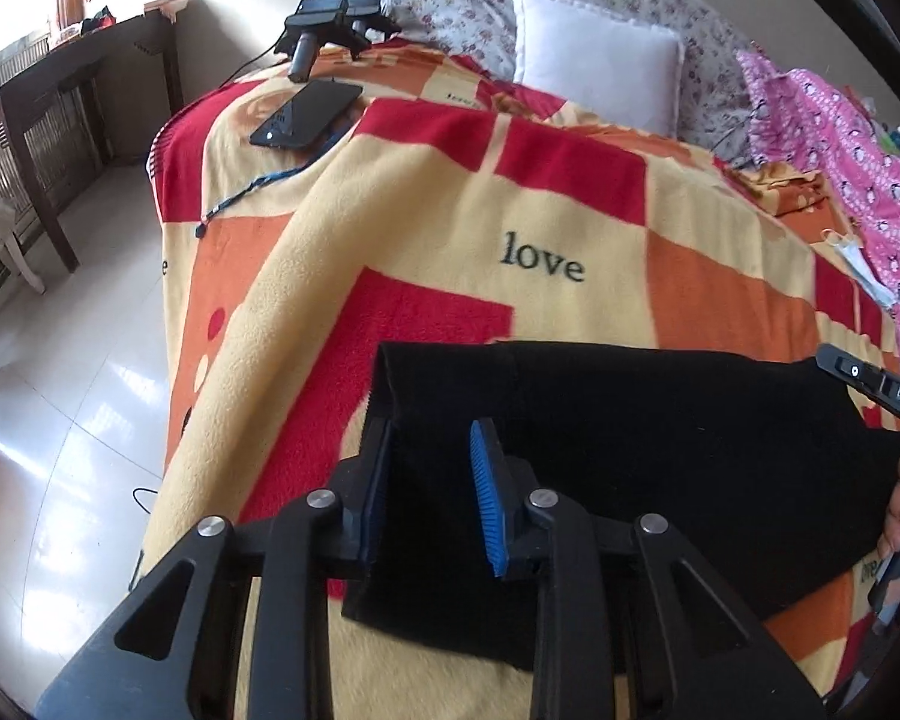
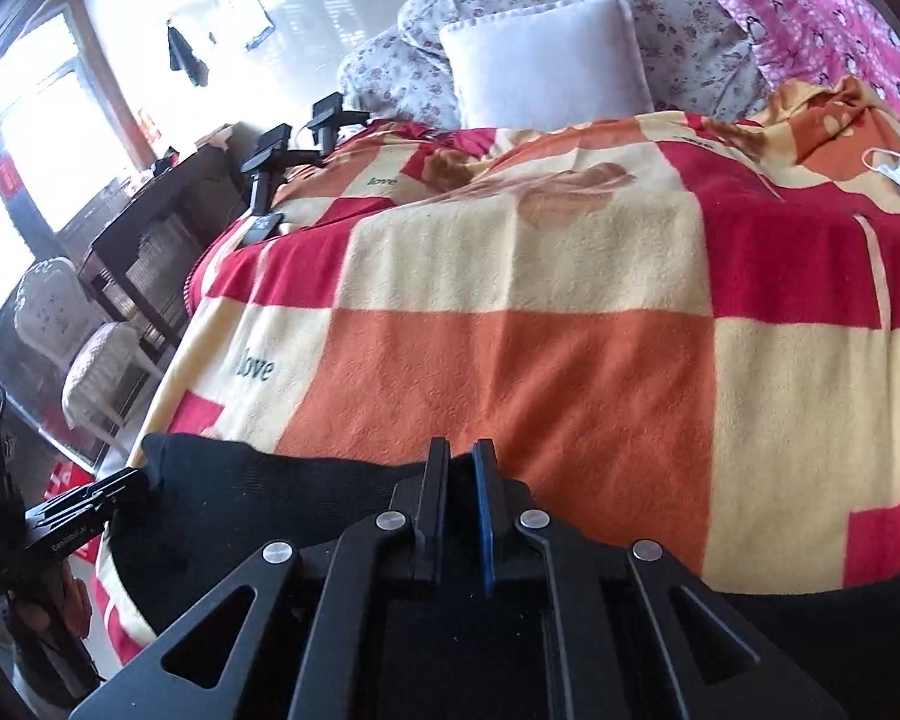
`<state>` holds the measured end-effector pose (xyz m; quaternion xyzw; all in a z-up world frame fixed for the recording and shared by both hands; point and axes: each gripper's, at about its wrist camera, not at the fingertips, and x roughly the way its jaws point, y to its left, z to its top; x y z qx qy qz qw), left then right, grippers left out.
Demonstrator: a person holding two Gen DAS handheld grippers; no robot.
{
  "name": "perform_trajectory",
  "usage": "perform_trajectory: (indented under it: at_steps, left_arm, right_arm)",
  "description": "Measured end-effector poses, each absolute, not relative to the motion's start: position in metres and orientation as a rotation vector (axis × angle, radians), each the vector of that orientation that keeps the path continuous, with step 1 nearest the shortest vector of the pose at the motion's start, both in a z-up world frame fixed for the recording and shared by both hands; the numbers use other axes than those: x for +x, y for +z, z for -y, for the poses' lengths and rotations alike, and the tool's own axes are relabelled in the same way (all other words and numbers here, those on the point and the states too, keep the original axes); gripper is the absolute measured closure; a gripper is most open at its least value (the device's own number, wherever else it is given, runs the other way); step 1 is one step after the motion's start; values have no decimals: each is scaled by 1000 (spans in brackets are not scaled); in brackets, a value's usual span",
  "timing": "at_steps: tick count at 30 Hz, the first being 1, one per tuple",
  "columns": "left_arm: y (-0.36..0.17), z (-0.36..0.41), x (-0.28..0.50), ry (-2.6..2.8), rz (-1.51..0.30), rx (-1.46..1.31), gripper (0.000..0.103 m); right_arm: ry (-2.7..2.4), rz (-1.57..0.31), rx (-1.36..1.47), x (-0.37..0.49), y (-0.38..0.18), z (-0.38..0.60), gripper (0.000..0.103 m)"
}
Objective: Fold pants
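Both grippers, left (image 1: 432, 492) and right (image 2: 462, 510), pinch black pants (image 1: 660, 450): soft, limp; hold at edges.

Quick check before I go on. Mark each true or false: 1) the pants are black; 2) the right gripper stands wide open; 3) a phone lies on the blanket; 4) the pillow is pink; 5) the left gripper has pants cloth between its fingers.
1) The pants are black. True.
2) The right gripper stands wide open. False: it is shut on the pants' edge.
3) A phone lies on the blanket. True.
4) The pillow is pink. False: it is white.
5) The left gripper has pants cloth between its fingers. True.
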<state>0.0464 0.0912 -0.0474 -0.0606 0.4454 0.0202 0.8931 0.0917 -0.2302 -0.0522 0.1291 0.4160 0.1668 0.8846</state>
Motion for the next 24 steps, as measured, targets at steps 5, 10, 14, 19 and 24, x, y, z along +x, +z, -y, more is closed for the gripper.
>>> perform_trajectory:
  at_steps: [5,10,14,19,24]
  left_arm:
    - [-50,-91,41,54,-922,-97,76]
    - [-42,-90,36,84,-902,-76,51]
    - [-35,-84,32,83,-881,-63,48]
    - [-25,-75,23,85,-848,-57,44]
    - [-15,-67,14,82,-813,-52,33]
  right_arm:
    - [327,-912,195,84,-65,218,88]
    - [369,-867,165,47,-36,217,69]
    - [497,-852,163,18,-26,194,69]
    - [565,-885,109,3,-35,158,69]
    - [591,-917,89,-5,-50,137,69]
